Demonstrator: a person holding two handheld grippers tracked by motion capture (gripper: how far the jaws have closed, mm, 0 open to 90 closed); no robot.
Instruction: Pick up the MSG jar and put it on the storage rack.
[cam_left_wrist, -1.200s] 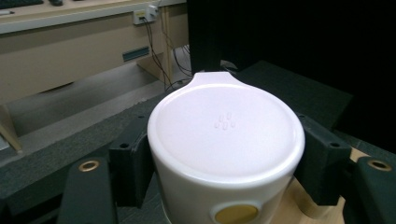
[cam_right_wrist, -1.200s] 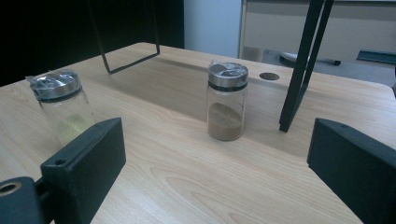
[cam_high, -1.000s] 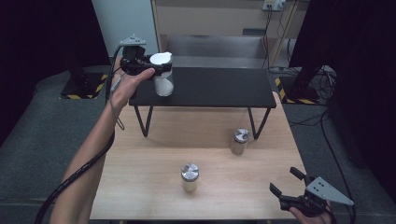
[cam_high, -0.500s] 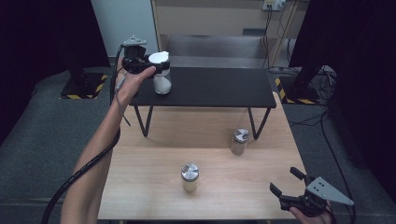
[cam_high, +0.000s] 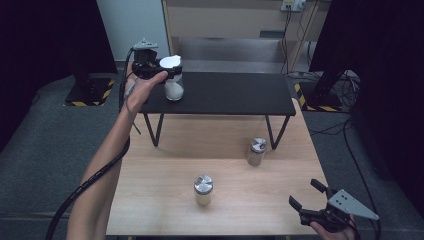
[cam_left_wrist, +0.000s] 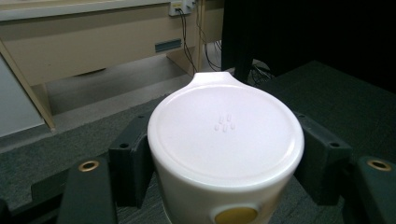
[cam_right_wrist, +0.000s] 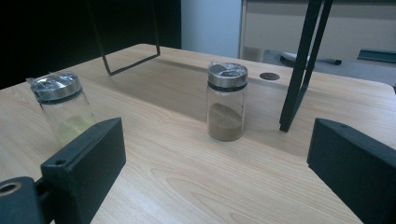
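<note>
Clamped on a white jar (cam_left_wrist: 225, 154): left gripper (cam_high: 159, 68), jaws pressed against both sides just under the lid, one black pad at each flank in the left gripper view. Held upright, lid on, white powder showing through the lower part in the high view. Jar base at or just above the left end of a black shelf (cam_high: 235, 95); contact with the top not clear from these views. Left hand (cam_high: 142, 85) wrapped round the gripper body, forearm stretched up from the bottom edge, cable trailing down beside it.

Spread wide and holding nothing: right gripper (cam_high: 312, 202), low at the near right corner of a wooden table (cam_high: 150, 200), jaws pointing toward the middle. Between them in the right gripper view, farther off and untouched, a glass jar (cam_right_wrist: 227, 100) with a metal cap and brown powder, standing upright beside a shelf leg. Off to the left in that view, a second glass jar (cam_right_wrist: 63, 112), also capped, with pale contents; in the high view near the table's middle front.

Against the frame a second back: left gripper and white jar shifted slightly left and a touch farther back along the shelf end, grip unchanged. Right gripper in the same place, just as wide. Both glass jars unmoved.
</note>
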